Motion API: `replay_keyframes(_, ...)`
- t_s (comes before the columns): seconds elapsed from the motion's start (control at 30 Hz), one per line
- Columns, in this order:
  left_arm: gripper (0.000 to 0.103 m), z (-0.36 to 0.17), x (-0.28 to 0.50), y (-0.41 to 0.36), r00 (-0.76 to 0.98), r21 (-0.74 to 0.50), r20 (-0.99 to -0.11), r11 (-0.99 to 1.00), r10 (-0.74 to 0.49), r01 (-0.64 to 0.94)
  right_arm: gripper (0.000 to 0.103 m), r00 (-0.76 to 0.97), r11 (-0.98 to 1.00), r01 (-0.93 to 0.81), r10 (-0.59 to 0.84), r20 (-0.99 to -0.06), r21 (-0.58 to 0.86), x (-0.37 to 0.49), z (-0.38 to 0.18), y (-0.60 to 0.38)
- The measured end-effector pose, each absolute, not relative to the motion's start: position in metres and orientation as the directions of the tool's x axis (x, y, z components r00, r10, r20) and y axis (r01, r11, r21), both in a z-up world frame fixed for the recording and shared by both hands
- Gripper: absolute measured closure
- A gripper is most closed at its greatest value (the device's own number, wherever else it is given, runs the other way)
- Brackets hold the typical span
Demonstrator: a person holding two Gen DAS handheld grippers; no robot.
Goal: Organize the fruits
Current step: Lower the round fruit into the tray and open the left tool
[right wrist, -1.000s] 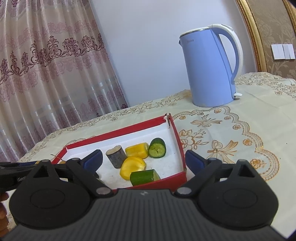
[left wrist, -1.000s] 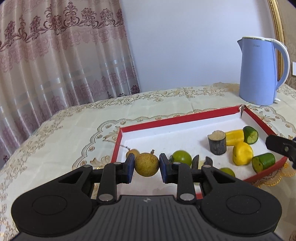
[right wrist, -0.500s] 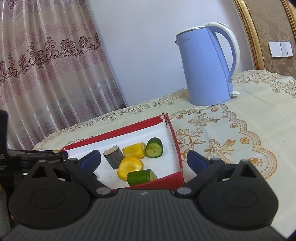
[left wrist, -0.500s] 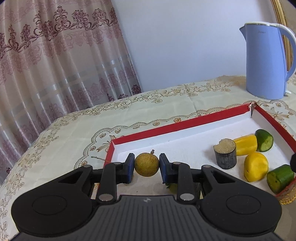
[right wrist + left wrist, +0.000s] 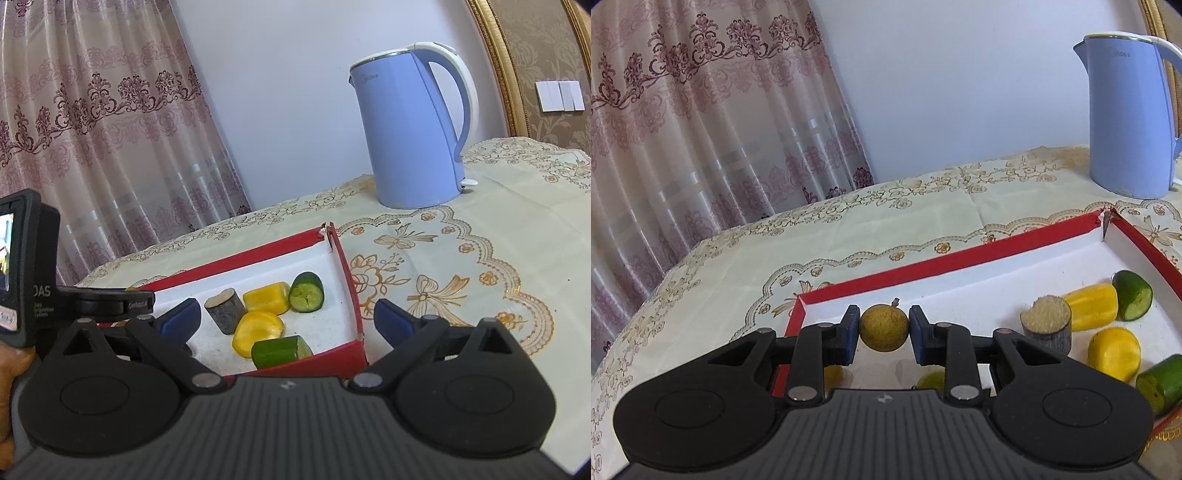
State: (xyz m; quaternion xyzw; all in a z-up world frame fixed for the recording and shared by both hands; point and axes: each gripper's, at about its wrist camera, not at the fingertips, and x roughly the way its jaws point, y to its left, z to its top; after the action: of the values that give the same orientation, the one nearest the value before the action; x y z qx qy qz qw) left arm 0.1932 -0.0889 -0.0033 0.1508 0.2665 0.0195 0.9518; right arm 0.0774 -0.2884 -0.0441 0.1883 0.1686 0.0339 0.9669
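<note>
My left gripper [image 5: 883,332] is shut on a round brownish-yellow fruit [image 5: 884,327] with a short stem and holds it above the left end of a red-rimmed white tray [image 5: 945,263]. At the tray's right end lie a dark stump-like piece [image 5: 1048,328], two yellow pieces [image 5: 1094,312] [image 5: 1112,353] and two green cucumber pieces [image 5: 1133,294] [image 5: 1161,382]. Below the left fingers a yellow fruit [image 5: 833,373] and a green one [image 5: 932,380] partly show. My right gripper [image 5: 288,318] is open and empty over the tray's near right corner [image 5: 360,345]. The left gripper's body [image 5: 107,299] shows at left.
A blue electric kettle [image 5: 413,129] stands on the embroidered tablecloth [image 5: 461,258] behind the tray's right end. A patterned curtain [image 5: 701,129] hangs behind the table's left edge. A gold-framed panel and wall switches [image 5: 559,96] are at the right.
My left gripper has lifted the round fruit up and drawn it left, so the other fruits beneath it dropped out of sight. My right gripper stayed open, shifting slightly.
</note>
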Motion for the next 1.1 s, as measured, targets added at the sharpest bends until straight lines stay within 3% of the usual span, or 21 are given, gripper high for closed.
replay_keyframes(1.1,0.075,-0.012,0.223,-0.089,0.826,0.276,-0.551,0.960,0.117,0.049,0.003,0.941,0.934,-0.018,0.136,-0.310,0.356,0.078,-0.044,-0.285)
